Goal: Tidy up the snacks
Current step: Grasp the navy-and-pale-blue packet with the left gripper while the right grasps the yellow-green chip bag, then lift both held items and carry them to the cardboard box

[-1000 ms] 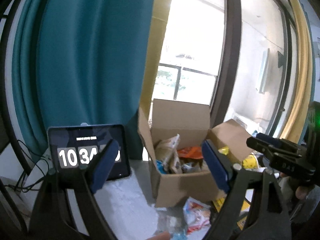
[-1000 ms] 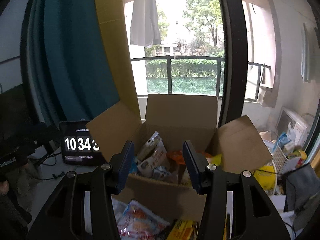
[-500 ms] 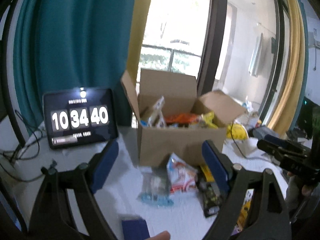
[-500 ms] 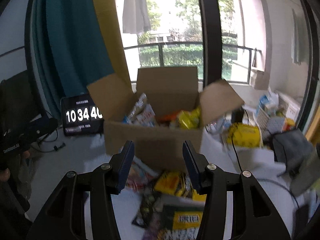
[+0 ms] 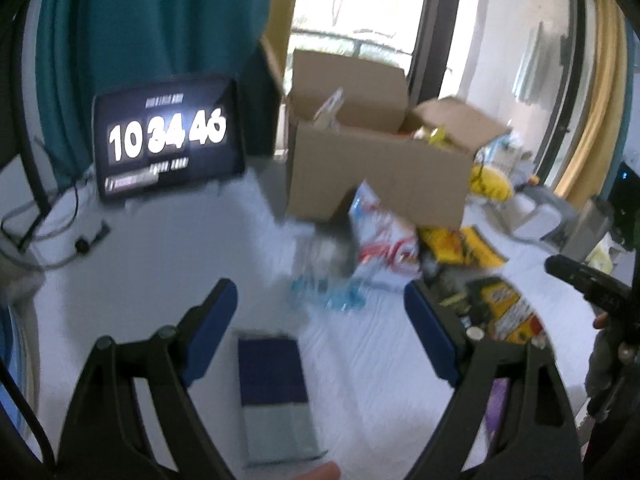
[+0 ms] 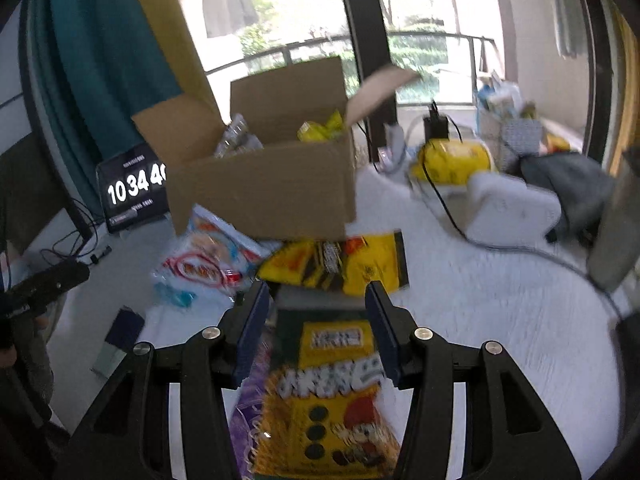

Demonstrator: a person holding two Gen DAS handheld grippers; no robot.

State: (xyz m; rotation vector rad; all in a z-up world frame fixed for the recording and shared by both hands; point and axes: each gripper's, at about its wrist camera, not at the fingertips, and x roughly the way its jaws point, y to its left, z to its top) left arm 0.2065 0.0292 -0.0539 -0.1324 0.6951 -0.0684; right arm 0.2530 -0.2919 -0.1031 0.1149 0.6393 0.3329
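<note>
**Ana:** While the left view is smeared, the left gripper (image 5: 320,312) plainly stands wide, with nothing between its pads. A dark blue and grey packet (image 5: 276,392) lies on the white table (image 5: 152,272) just below and between the fingers. Ahead of the tips sits a clear blue-tinted wrapper (image 5: 328,292), beyond it a red and white bag (image 5: 384,240), and further on the cardboard box (image 5: 376,168), open and already holding snacks. A clock tablet (image 5: 168,140) stands off to the left of the tongs.

**Ben:** And the right view?

**Ana:** The right gripper (image 6: 316,316) is at a middling width, empty too. A yellow snack bag (image 6: 332,396) lies under and between its fingers, not pinched. Just past the tips is a yellow and black bag (image 6: 340,264), tucked against the box front (image 6: 264,196).

**Ben:** So which step?

**Ana:** I'd judge it the approach, each hand lining up on a loose packet. Next, the right tongs need to drop onto the yellow snack bag and close across it; the left needs to settle over the flat blue packet, which may be awkward to pinch off the table.
</note>
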